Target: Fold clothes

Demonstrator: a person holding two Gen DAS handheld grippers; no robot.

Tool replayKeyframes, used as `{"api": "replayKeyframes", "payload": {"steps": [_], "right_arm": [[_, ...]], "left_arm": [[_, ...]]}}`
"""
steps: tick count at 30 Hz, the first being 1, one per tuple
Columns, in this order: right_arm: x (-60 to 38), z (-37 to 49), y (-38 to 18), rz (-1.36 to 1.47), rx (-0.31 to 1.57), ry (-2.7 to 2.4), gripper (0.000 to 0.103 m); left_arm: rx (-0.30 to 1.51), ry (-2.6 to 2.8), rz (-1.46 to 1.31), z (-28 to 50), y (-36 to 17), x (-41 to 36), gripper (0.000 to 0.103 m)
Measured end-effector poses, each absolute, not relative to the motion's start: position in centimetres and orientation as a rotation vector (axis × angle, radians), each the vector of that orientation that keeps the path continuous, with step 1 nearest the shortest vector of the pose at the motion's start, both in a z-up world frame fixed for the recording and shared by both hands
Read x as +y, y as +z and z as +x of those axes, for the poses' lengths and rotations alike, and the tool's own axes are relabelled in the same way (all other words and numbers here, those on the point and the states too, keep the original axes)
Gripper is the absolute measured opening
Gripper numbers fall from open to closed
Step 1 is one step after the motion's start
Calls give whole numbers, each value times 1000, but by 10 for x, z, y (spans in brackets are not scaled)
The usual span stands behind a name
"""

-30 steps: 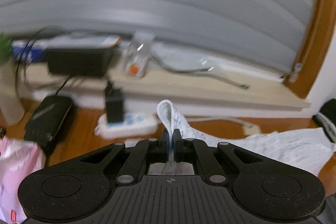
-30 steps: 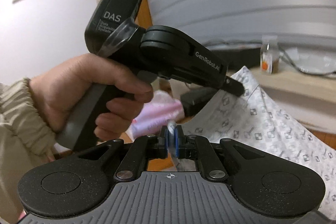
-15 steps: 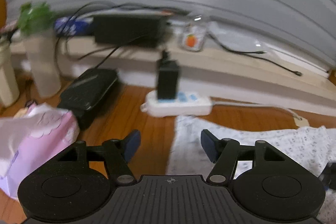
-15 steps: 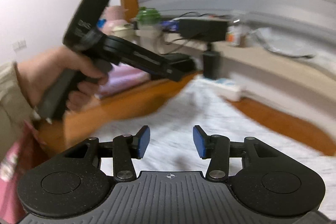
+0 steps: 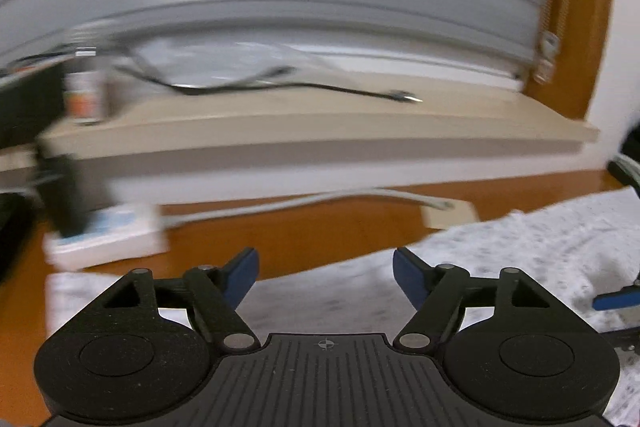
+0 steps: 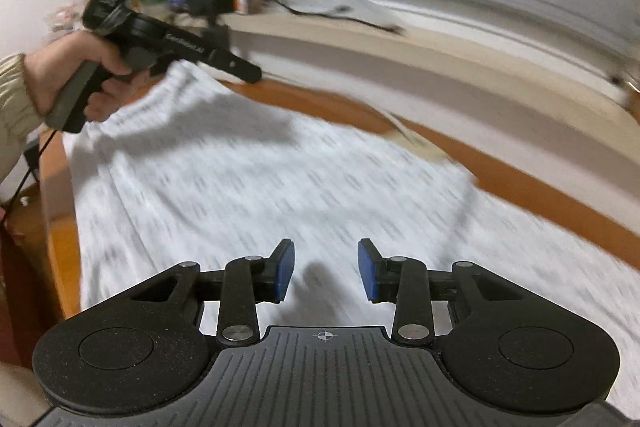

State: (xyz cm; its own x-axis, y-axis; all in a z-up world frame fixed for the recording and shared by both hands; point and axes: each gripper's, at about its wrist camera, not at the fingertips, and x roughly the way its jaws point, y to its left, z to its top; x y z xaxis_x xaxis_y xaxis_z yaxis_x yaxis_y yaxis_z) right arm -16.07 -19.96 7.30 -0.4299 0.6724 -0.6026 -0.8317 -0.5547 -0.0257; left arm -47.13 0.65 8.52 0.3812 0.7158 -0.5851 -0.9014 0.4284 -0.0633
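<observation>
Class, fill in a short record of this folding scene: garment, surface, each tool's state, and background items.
garment: white patterned cloth, spread flat
surface: orange wooden floor
left tool: open, empty, above the cloth's edge
right tool: open, empty, over the cloth
hand: grips the left tool's handle
background: ledge with a black cable; white power strip on floor

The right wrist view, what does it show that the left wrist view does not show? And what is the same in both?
Only the right wrist view shows the person's hand holding the left gripper's handle, and the white patterned garment spread wide over the wooden table. Only the left wrist view shows the white power strip with a black plug in it. Both show the garment, the open left gripper, the shelf with its black cable and small bottle, and the grey shutter behind. The right gripper is also open.
</observation>
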Motion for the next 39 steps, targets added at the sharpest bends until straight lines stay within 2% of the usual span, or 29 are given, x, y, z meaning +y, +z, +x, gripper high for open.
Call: {"api": "replayKeyframes", "payload": {"steps": [10,11,12,13,20,22,25,28,32,39], "right_arm": [[-239,-120,53,-698,449,2055,35],[-240,-120,53,-688,456,2065,27],[-242,-120,53,-679,463,2075,9],[-243,-120,53,-669,470,2085,5],[-257,-118,64,-609,459,2106,5],[-252,-115,61,-605,492,2088,7],[-241,-110,53,-597,553,2062,16],[-235,-110,49,-580,580,2057,18],[-233,-118,53,-553,567,2061,6],[-223,-150,77,-486,504,2120,5]], "left_arm": [[555,914,-393,-367,45,20,77],[564,912,-393,-361,40,21,77],[575,916,-394,-359,34,22,77],[579,922,-390,-359,30,23,77],[543,934,-407,-368,25,28,78],[556,936,-394,-365,25,27,80],[578,942,-371,-361,26,26,81],[583,946,-365,-361,26,26,81],[587,948,-361,-361,26,25,81],[569,950,-380,-364,27,26,83]]}}
